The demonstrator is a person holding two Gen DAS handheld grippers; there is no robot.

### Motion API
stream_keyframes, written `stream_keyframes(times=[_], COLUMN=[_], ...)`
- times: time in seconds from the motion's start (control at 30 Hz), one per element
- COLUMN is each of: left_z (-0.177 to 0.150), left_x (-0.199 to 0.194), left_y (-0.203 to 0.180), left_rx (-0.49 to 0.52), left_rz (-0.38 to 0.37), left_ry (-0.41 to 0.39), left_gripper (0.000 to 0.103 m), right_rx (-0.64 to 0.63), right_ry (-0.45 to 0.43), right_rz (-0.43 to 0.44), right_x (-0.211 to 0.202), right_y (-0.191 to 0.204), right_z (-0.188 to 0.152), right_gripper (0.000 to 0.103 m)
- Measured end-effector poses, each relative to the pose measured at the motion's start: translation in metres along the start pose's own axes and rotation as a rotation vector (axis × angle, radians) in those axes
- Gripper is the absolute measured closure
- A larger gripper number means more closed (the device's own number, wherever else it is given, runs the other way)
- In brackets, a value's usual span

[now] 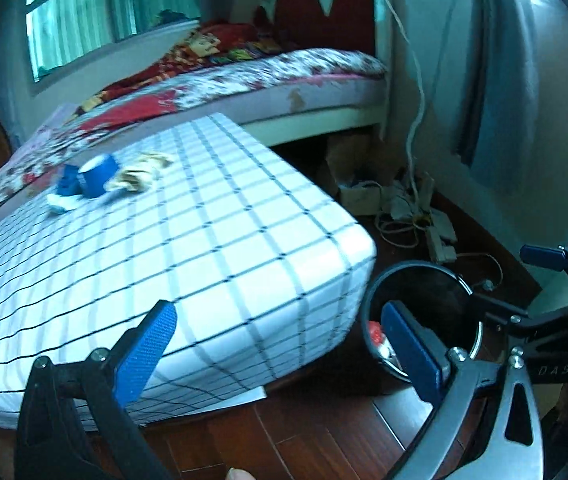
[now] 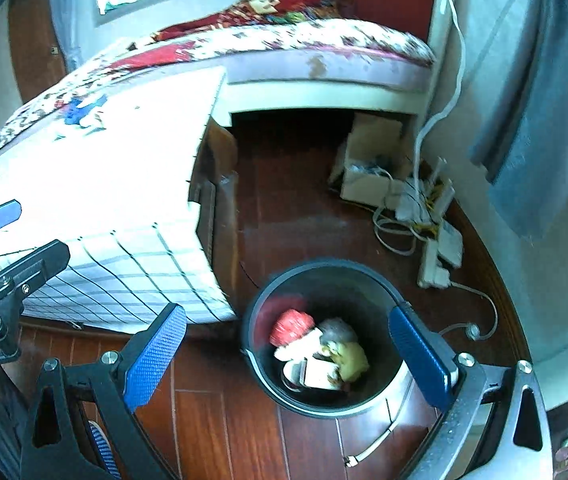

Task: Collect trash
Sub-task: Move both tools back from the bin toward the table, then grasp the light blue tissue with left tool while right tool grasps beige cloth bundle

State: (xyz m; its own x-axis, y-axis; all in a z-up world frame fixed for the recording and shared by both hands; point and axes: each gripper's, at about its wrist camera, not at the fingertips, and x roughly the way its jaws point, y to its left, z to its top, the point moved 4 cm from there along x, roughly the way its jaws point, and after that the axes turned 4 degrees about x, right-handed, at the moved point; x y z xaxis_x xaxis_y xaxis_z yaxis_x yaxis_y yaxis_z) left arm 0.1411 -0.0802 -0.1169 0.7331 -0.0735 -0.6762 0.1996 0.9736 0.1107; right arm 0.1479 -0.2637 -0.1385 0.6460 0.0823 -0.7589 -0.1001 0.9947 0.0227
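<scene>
Landmark: checked table [image 1: 204, 240], white cloth with dark grid, its rounded corner overhanging the wooden floor [image 2: 212, 420].

- Trash bin [image 2: 324, 404]: dark, round, on the floor just off the table's corner; holds a red item [image 2: 291, 322], white pieces and a yellowish wad [image 2: 354, 356].
- Trash on the table: blue cup [image 1: 98, 176] on its side, crumpled brown wrapper [image 1: 140, 172] touching it, white scrap [image 1: 60, 202] beside it, all near the far edge, well apart from the bin.
- Left gripper [image 1: 280, 350]: jaws wide, empty, over the table's corner.
- Right gripper [image 2: 288, 360]: jaws wide, empty, above the bin's mouth.
- Open floor between table, bin and bed [image 1: 304, 76]; cables and power strip [image 2: 436, 268] along the wall beyond the bin.
</scene>
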Motion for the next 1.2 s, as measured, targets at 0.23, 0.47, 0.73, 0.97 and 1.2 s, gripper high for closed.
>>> stream_keyframes(times=[0.23, 0.47, 0.73, 0.97, 1.2], left_z=[-0.008, -0.023, -0.032, -0.02, 0.008], left_x=[-0.017, -0.031, -0.034, -0.004, 0.065], left_y=[0.056, 0.117, 0.179, 0.243, 0.307], left_rx=[-0.073, -0.154, -0.22, -0.274, -0.309], left_rz=[0.072, 0.149, 0.221, 0.272, 0.244], left_ry=[-0.02, -0.03, -0.021, 0.016, 0.07], left_gripper=[0.001, 0.001, 0.001, 0.001, 0.007], right_rx=[-0.074, -0.147, -0.201, -0.174, -0.144], right_ry=[-0.034, -0.054, -0.051, -0.083, -0.003], right_rz=[0.055, 0.12, 0.195, 0.228, 0.211], right_x=[-0.005, -0.004, 0.012, 0.042, 0.128], right_y=[0.057, 0.119, 0.181, 0.227, 0.283], right_z=[0.022, 0.04, 0.071, 0.126, 0.191], right_gripper=[0.001, 0.001, 0.001, 0.001, 0.001])
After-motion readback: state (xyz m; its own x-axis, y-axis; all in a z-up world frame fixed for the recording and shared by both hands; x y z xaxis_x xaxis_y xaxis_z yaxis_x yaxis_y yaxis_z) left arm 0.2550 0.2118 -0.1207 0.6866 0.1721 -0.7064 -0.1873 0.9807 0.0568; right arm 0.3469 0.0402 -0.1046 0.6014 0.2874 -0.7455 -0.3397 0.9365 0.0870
